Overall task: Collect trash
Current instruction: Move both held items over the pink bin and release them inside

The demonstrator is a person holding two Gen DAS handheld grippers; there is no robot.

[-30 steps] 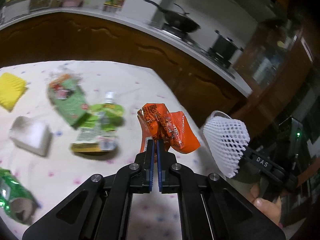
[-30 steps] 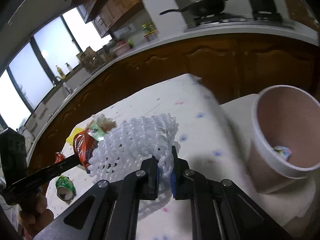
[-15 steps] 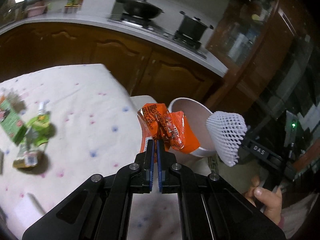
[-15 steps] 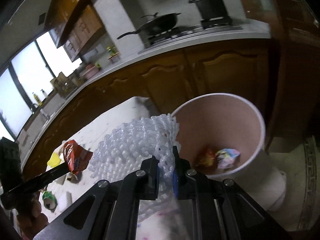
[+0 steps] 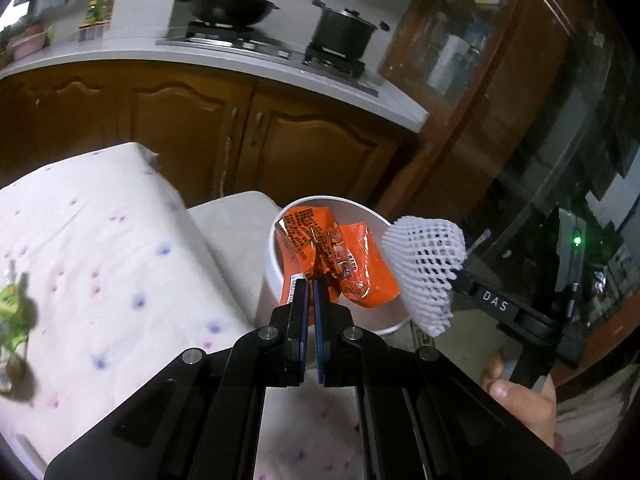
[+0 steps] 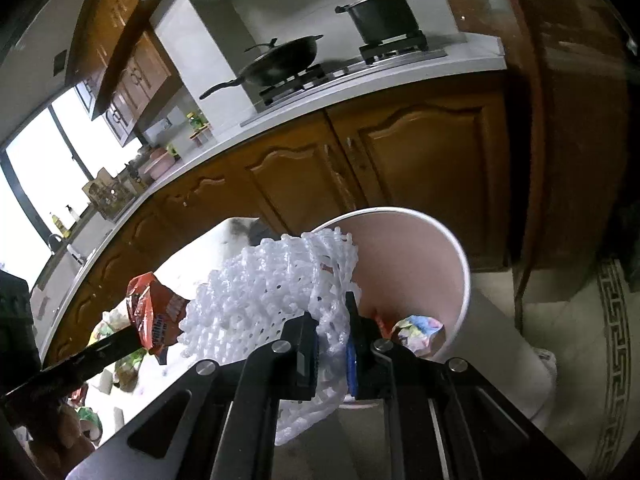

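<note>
jaws of the left gripper are closed on an orange wrapper, held over the white bin. right gripper jaws clamp a white foam net beside the bin rim. bin stands near the tabletop edge.

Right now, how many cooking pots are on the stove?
2: a wok on the left burner, a lidded stockpot on the right burner. None looks hidden.

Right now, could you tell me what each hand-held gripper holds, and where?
Left: orange wrapper, pinched at its lower edge. Right: white foam net, by its edge.
</note>
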